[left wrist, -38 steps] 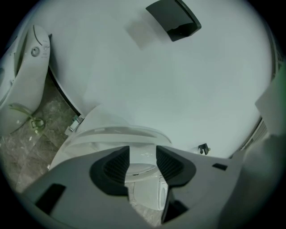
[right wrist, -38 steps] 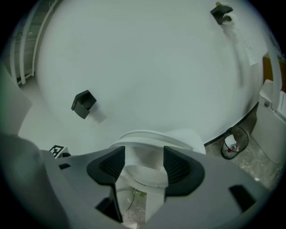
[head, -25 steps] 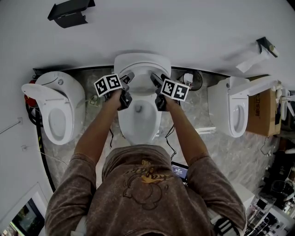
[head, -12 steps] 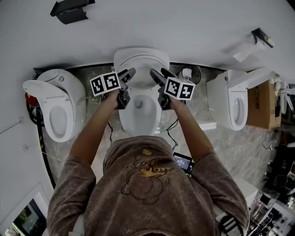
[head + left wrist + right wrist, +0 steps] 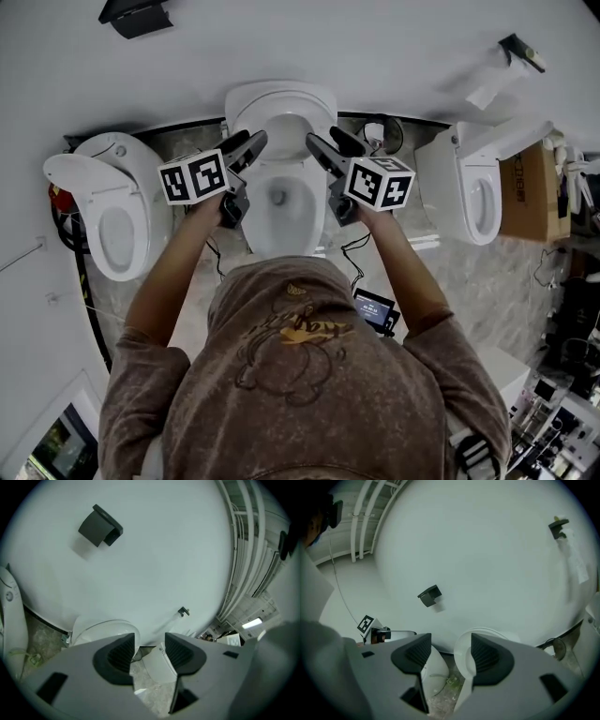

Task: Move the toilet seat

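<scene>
Three toilets stand along the wall in the head view, and the middle toilet (image 5: 281, 211) lies straight ahead of the person. Its toilet seat (image 5: 281, 105) stands raised at the back of the middle toilet, against the wall. The left gripper (image 5: 248, 142) hangs over the left rim of the middle toilet and the right gripper (image 5: 327, 143) over its right rim. Neither touches the seat.

In the left gripper view, the left gripper (image 5: 149, 641) has its fingers (image 5: 121, 652) apart with nothing held. The raised toilet seat (image 5: 105, 631) shows behind the left one. In the gap lie the floor (image 5: 150, 695) and the toilet to the right of the middle toilet (image 5: 160, 663).

In the right gripper view, the right gripper (image 5: 451, 644) also has its fingers (image 5: 485, 656) spread and empty. The raised toilet seat (image 5: 465, 656) shows beside the right one, and the toilet to the left of the middle toilet (image 5: 433, 667) shows in the gap.
</scene>
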### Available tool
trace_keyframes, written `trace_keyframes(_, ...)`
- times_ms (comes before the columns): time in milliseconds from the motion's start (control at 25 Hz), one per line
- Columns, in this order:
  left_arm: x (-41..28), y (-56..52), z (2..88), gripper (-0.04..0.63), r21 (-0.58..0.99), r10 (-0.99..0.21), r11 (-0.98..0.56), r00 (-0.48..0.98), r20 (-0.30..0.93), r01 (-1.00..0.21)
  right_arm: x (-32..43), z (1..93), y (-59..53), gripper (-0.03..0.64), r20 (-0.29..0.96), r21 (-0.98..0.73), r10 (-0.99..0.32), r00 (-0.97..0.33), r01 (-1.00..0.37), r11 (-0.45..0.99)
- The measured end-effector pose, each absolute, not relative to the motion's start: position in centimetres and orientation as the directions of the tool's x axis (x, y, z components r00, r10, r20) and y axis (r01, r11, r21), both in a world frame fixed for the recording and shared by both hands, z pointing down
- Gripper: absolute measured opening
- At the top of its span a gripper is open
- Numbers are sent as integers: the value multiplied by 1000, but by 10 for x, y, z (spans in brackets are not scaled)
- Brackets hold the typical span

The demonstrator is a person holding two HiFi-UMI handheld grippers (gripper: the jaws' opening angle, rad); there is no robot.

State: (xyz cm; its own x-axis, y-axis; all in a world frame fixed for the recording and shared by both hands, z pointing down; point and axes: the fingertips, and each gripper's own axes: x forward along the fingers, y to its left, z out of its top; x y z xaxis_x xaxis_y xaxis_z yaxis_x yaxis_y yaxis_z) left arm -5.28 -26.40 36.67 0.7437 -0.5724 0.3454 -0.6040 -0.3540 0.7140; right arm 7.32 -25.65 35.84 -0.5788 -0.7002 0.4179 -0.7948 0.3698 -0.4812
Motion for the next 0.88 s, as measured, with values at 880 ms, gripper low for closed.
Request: trace_keyframes(880, -67, -187, 289, 207, 360, -664, -633, 720, 205, -686, 88, 279, -164, 253, 265, -266, -789, -554, -828, 493)
